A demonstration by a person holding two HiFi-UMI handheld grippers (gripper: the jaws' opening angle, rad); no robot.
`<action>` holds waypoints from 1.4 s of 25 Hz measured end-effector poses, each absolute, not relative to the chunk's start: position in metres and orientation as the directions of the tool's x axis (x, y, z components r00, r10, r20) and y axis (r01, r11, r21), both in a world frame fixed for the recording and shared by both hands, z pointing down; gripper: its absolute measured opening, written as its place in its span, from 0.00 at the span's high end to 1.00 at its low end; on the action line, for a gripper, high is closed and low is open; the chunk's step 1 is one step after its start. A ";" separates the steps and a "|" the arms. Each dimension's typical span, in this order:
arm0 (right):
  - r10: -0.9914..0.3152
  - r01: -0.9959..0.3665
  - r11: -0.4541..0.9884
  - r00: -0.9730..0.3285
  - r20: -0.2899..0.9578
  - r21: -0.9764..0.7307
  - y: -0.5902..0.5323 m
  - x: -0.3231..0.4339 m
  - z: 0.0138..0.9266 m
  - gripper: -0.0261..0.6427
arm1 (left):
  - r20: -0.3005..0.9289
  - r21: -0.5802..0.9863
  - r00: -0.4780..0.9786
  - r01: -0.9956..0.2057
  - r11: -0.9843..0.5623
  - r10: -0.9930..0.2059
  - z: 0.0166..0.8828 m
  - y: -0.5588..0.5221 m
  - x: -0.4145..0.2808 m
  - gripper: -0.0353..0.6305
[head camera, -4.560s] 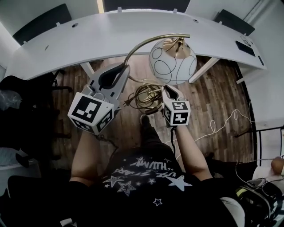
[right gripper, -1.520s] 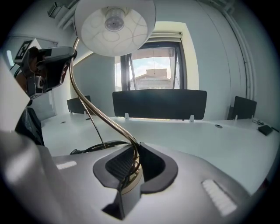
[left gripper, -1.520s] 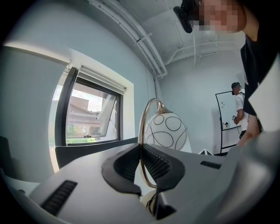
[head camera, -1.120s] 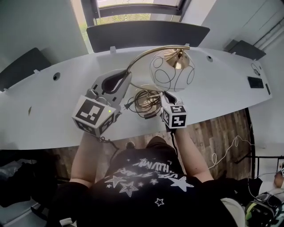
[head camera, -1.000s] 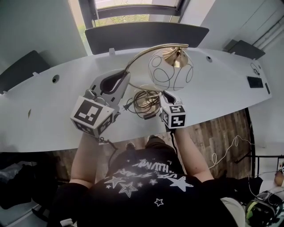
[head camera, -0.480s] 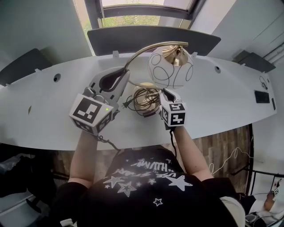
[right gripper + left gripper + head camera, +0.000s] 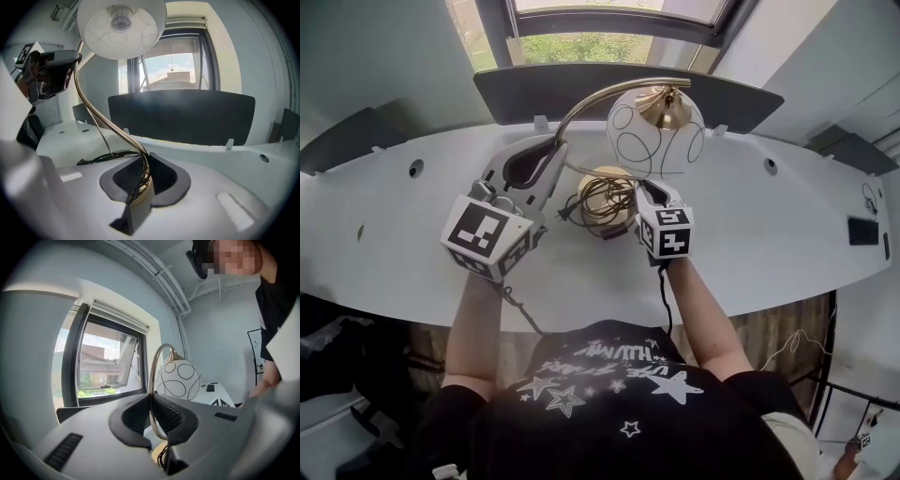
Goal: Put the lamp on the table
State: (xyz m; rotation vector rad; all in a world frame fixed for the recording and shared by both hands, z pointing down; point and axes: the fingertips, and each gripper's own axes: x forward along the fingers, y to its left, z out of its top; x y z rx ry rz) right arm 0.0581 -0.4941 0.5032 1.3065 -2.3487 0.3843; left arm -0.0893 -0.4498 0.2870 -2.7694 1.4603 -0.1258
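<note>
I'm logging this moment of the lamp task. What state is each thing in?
left hand-held gripper, shut on the curved stem of the lamp.
right hand-held gripper, shut on the lamp low down, near its base.
lamp, upright over the table; whether the base rests on it cannot be told.
cord, coiled by the base, plug loose.

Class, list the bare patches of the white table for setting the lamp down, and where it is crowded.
Bare: table left of the left gripper; table right of the right gripper. Crowded: centre, with lamp and coiled cord.
</note>
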 end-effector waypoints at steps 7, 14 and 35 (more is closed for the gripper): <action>-0.718 -0.841 0.539 -0.488 0.496 -0.047 -0.537 0.056 0.512 0.90 | 0.064 -0.075 0.560 -0.822 -0.564 -0.826 0.295 -0.489 -0.086 0.90; -0.710 -0.841 0.538 -0.491 0.505 -0.061 -0.573 0.055 0.523 0.90 | 0.096 -0.081 0.541 -0.833 -0.548 -0.836 0.303 -0.524 -0.086 0.90; -0.709 -0.853 0.519 -0.470 0.526 -0.062 -0.639 0.043 0.548 0.90 | 0.102 -0.054 0.575 -0.812 -0.581 -0.812 0.330 -0.594 -0.100 0.90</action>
